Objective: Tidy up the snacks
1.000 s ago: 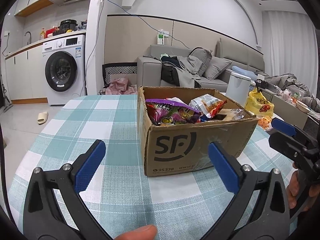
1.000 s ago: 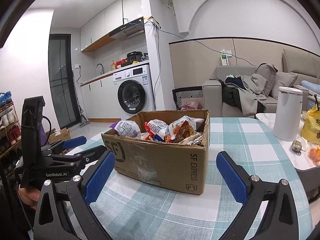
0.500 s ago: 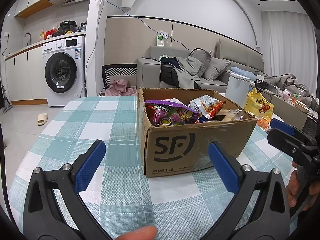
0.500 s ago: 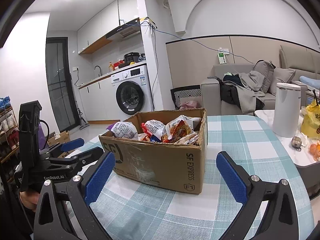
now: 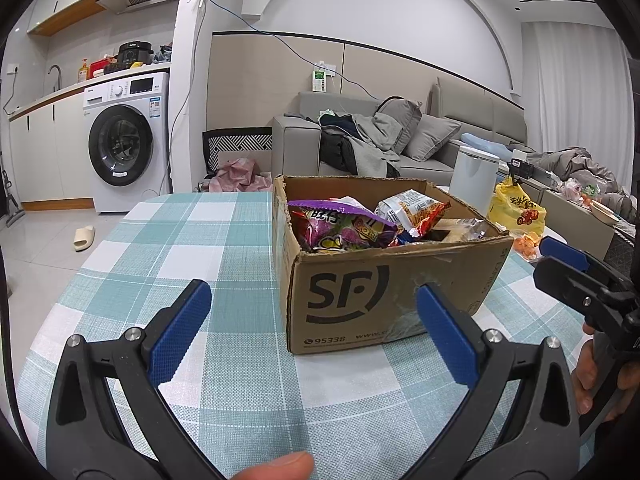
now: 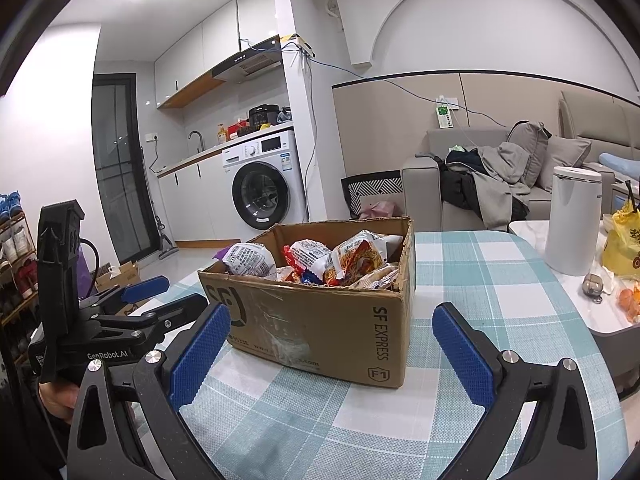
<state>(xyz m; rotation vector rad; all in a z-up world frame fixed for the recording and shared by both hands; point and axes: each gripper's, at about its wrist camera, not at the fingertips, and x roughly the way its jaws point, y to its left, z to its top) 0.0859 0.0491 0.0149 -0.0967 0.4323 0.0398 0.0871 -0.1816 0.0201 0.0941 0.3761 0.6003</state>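
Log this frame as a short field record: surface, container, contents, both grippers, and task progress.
surface: table with teal-and-white checked cloth
container: open cardboard box marked SF, standing on the cloth
contents: snack packets, among them a purple bag and a red-and-white noodle pack; all inside the box
left gripper: open, empty, short of the box
right gripper: open, empty, facing a box corner
beside table: white bin, yellow bag
progress: no snack taken out yet
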